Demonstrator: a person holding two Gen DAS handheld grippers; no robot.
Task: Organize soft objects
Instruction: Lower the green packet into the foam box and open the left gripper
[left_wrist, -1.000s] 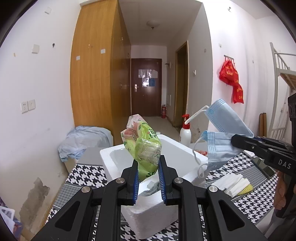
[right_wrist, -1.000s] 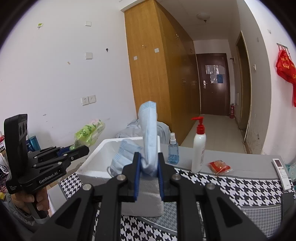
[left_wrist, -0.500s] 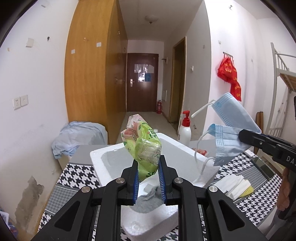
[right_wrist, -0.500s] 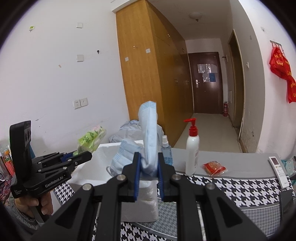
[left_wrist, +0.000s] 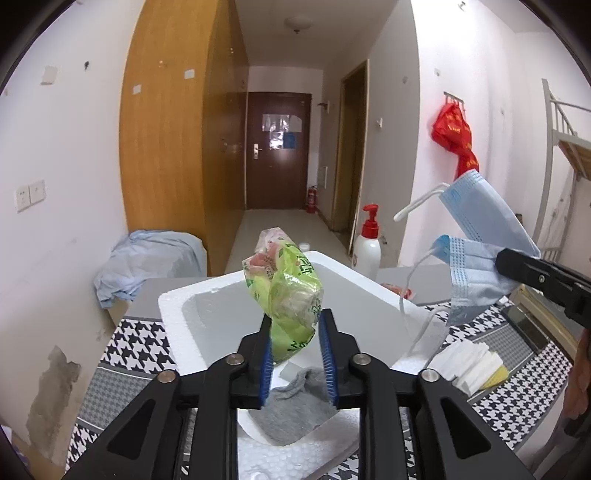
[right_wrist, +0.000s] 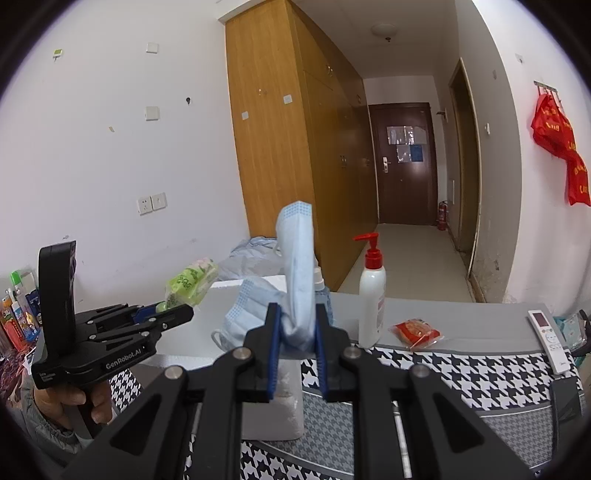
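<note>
My left gripper (left_wrist: 295, 328) is shut on a green plastic tissue pack (left_wrist: 286, 291) and holds it upright above the open white foam box (left_wrist: 177, 306). A grey sock (left_wrist: 295, 410) lies in the box's near corner. My right gripper (right_wrist: 295, 325) is shut on blue face masks (right_wrist: 295, 258), held over the box's right side; the masks also show in the left wrist view (left_wrist: 476, 236). The left gripper and its pack (right_wrist: 188, 282) show at the left of the right wrist view.
A houndstooth cloth (right_wrist: 461, 373) covers the table. On it stand a red-pump lotion bottle (right_wrist: 371, 295), a small blue spray bottle (right_wrist: 325, 295), a red snack packet (right_wrist: 417, 332), a white remote (right_wrist: 550, 339) and folded white tissues (left_wrist: 469, 362). A blue cloth heap (left_wrist: 147, 258) lies far left.
Both grippers have moved forward and over the foam box with their loads; the grey sock in the box has come more into view. Both grips are unchanged.
</note>
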